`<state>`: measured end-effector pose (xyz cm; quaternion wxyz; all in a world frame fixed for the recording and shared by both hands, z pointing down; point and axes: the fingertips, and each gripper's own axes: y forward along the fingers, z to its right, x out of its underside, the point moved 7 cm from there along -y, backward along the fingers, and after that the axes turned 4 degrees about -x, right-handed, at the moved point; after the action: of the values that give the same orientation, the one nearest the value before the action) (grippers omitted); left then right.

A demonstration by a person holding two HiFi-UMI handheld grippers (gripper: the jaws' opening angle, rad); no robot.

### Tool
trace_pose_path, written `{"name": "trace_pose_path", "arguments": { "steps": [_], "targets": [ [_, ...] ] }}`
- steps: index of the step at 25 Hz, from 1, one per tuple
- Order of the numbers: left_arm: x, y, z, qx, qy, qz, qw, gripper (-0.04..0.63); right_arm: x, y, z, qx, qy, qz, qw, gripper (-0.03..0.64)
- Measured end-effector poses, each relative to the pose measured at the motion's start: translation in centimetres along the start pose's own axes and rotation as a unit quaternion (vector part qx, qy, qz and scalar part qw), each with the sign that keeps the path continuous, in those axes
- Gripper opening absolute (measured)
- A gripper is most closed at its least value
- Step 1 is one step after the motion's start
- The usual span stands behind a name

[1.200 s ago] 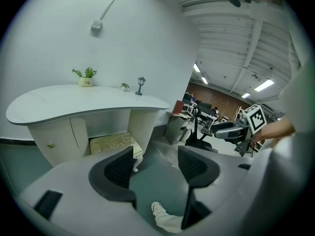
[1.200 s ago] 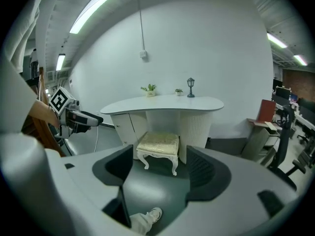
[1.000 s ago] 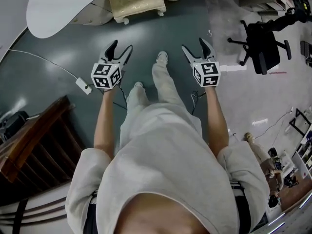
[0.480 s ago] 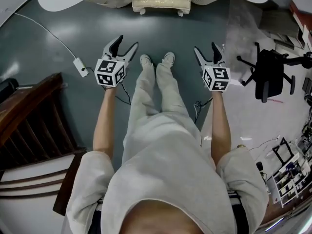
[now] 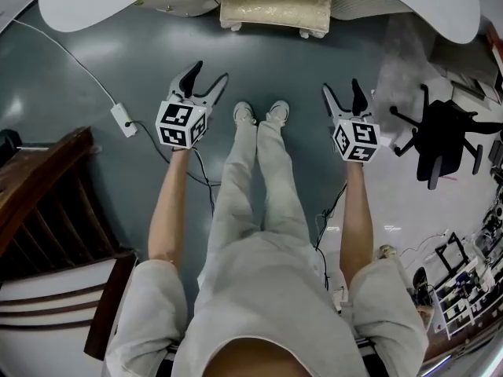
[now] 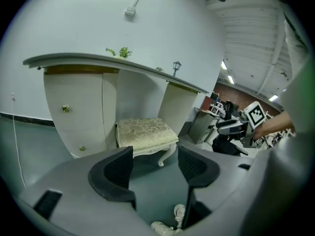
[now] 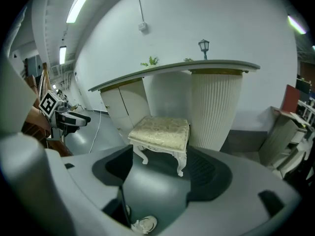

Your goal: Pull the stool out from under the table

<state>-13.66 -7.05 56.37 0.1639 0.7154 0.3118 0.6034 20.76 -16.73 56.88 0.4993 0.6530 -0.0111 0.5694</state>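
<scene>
- Black office chair [image 5: 440,144], standing on the pale floor at the right.
- Thin white cable [image 5: 63,56] crossing the grey floor [image 5: 291,69] to a small white box [image 5: 121,118].
- Dark wooden slatted furniture [image 5: 39,203] at the left.

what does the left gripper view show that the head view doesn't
Only the left gripper view: the small plant and lantern on top of the table, and the gold knobs on its front.
Only the head view: the black office chair, dark wooden furniture, white cable on the floor, and the person's arms.
Both: the cushioned stool under the table, the person's shoes, the left gripper with jaws apart and empty, and the right gripper.
</scene>
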Motion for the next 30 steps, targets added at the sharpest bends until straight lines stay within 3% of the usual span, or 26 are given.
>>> {"name": "trace_pose_path", "arguments": {
  "steps": [17, 30],
  "targets": [
    [11.5, 15.5, -7.2, -0.015, -0.005, -0.009, 0.9998, 0.272, 11.6, 15.1, 6.0, 0.019, 0.008, -0.014, 1.000, 0.339],
    [14.7, 25.3, -12.0, -0.043, 0.025, -0.020, 0.9985, 0.292, 15.5, 25.8, 10.5, 0.011, 0.002, -0.040, 0.999, 0.362]
  ]
}}
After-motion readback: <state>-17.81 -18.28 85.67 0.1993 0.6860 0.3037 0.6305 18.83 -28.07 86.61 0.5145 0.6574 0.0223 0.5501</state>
